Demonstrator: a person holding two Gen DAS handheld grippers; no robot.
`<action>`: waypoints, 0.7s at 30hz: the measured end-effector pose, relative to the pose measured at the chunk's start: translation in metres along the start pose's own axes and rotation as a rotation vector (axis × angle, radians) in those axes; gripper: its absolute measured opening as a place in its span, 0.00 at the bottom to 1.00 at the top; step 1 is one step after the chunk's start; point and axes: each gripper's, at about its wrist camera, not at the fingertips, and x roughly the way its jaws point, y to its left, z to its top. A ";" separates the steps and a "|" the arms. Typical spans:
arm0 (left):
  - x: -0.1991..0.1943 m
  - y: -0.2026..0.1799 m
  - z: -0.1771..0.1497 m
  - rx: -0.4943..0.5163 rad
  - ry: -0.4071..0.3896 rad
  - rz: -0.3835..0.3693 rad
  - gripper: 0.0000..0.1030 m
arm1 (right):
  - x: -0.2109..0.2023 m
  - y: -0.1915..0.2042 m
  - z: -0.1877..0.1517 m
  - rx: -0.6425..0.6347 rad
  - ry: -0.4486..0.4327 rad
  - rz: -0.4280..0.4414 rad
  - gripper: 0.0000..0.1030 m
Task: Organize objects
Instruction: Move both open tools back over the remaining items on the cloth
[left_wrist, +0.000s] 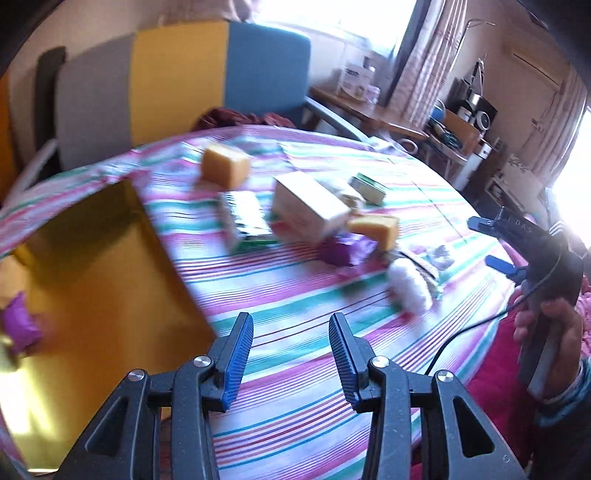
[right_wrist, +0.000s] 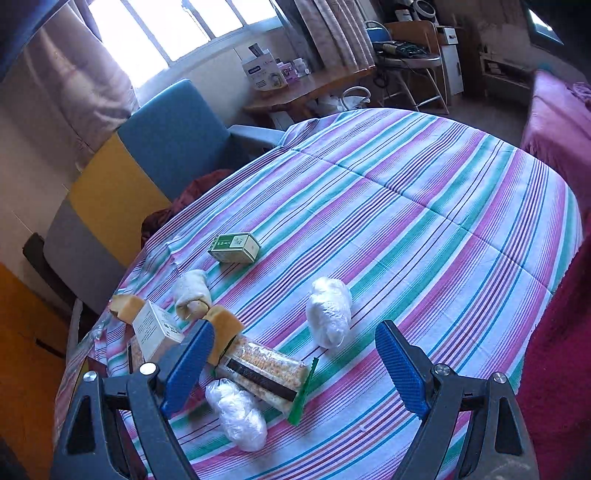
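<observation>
Two hand-held grippers poised over a striped tablecloth (right_wrist: 406, 203), neither carrying anything. Left gripper (left_wrist: 291, 321): jaws partly apart, nothing between them, aimed down at bare cloth just beside an open yellow box (left_wrist: 92, 258). Box probably serving as the collecting place, judging by one purple packet (left_wrist: 18, 325) already lying inside. Right gripper (right_wrist: 295, 328): jaws spread wide and empty, gripped by a hand (left_wrist: 546, 325) at the near edge of the table and pointed toward the loose goods. Wide spread apparently suited to taking a bulky item. Loose goods clustered on the box side of the table, not yet sorted. Snack bar packet (right_wrist: 262, 373) lying flat directly ahead of the right jaws, with one white wrapped bundle (right_wrist: 236, 410) touching its near end and a second white bundle (right_wrist: 328, 310) apart on the open side. Behind these, a white carton (right_wrist: 155, 328), one tan block (right_wrist: 223, 325) just beside it and another tan block (right_wrist: 127, 304) on its far side. Cream roll (right_wrist: 192, 291) close behind the nearer block; green carton (right_wrist: 234, 247) standing alone farther out. Another purple packet (left_wrist: 336, 253) on the cloth, visible only in the blurred left view. Judged stage: early, with most items outside the box. Likely first candidates: snack bar packet or a bundle, being nearest the open jaws. Possible hazard: slippery film wrapping, calling for a centred, firm pinch.
</observation>
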 end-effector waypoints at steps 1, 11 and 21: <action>0.007 -0.006 0.003 0.002 0.015 -0.008 0.42 | 0.002 0.000 0.001 0.004 0.008 0.007 0.87; 0.070 -0.023 0.033 -0.163 0.170 -0.141 0.42 | 0.013 0.002 -0.011 0.007 0.088 0.064 0.88; 0.127 -0.032 0.078 -0.281 0.202 -0.122 0.51 | 0.015 0.005 -0.010 -0.005 0.105 0.099 0.88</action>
